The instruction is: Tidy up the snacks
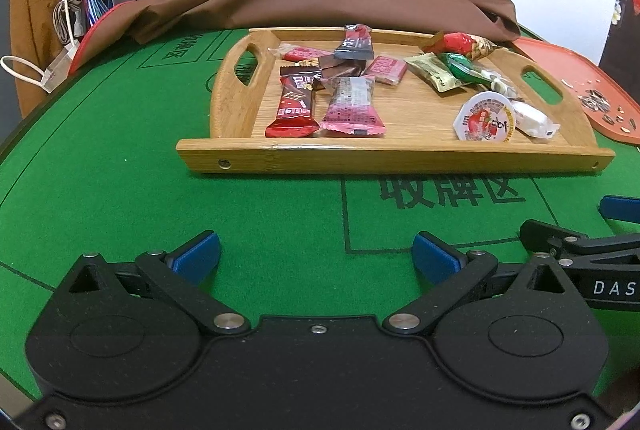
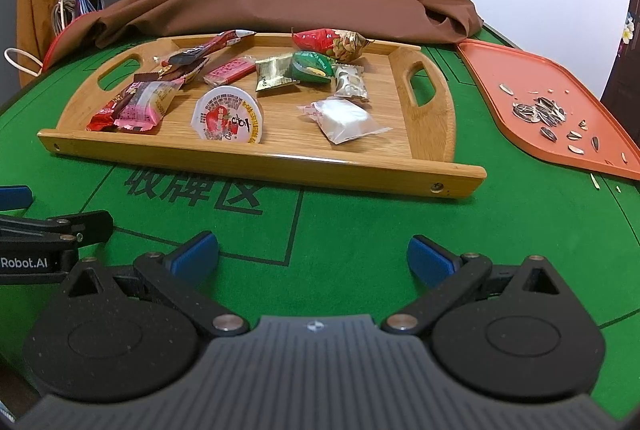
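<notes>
left claw [image 1: 316, 254]: jaws spread wide, nothing between the blue pads, hovers low over the table [image 1: 120, 190] short of the tray
right claw [image 2: 312, 256]: same, wide open and empty, just beside the left one, also short of the tray
tray [image 2: 260, 166]: wooden, two cut-out handles, sits on the green felt at 12 o'clock from both claws
snacks, left half: red bar [image 1: 294, 106] and pink bar [image 1: 352, 106] side by side near the front rim; dark wrappers and a small pink pack [image 1: 386, 69] piled behind them, overlapping
snacks, right half: jelly cup [image 2: 228, 120] tipped on its side near the front; silver pack [image 2: 344, 120] at its 3 o'clock; gold pack [image 2: 274, 73], green pack [image 2: 313, 67] and a nut pack [image 2: 338, 42] toward the back rim
orange tray [image 2: 560, 78]: at 2 o'clock from the right claw, holds sunflower seeds [image 2: 540, 112] and shells; a few shells lie on the felt just off its edge
brown cloth [image 2: 280, 6]: heaped behind the tray
progress: my read, near done or barely started, cannot tell which; all snacks seen are in the tray and none loose on the felt
left to do: probably sorting by kind, since the left pile is jumbled; nothing gripped yet
</notes>
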`<state>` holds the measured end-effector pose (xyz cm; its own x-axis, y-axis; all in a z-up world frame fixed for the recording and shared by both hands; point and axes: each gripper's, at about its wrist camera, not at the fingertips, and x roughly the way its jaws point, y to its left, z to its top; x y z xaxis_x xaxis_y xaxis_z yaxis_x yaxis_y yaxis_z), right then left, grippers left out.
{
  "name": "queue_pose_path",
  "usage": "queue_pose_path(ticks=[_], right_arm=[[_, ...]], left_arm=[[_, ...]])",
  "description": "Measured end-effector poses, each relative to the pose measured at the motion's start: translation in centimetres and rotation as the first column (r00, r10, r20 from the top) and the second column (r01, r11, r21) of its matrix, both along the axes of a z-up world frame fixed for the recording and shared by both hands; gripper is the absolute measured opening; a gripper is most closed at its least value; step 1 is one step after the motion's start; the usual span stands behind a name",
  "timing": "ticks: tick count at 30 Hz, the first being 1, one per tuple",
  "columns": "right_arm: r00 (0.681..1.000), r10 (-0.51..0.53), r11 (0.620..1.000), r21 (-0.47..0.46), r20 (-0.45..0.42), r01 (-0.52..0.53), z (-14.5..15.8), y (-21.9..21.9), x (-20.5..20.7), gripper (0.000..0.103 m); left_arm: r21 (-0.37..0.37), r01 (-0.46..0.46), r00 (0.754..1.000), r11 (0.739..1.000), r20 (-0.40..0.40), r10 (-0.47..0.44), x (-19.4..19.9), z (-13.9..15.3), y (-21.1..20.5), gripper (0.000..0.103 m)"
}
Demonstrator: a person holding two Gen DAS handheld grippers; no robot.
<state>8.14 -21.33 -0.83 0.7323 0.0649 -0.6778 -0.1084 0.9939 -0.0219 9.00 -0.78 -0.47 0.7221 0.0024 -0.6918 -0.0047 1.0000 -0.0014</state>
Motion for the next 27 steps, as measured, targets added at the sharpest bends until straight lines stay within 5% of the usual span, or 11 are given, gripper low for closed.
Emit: queue_pose_path(ticks=[27], right_arm=[[1.000,0.000,1.000,0.000,0.001,0.000,0.03,-0.03,-0.09,0.103]], left_arm=[[0.001,0.013,1.000,1.000,-0.004,-0.013,0.05,-0.03,0.06,0.103]])
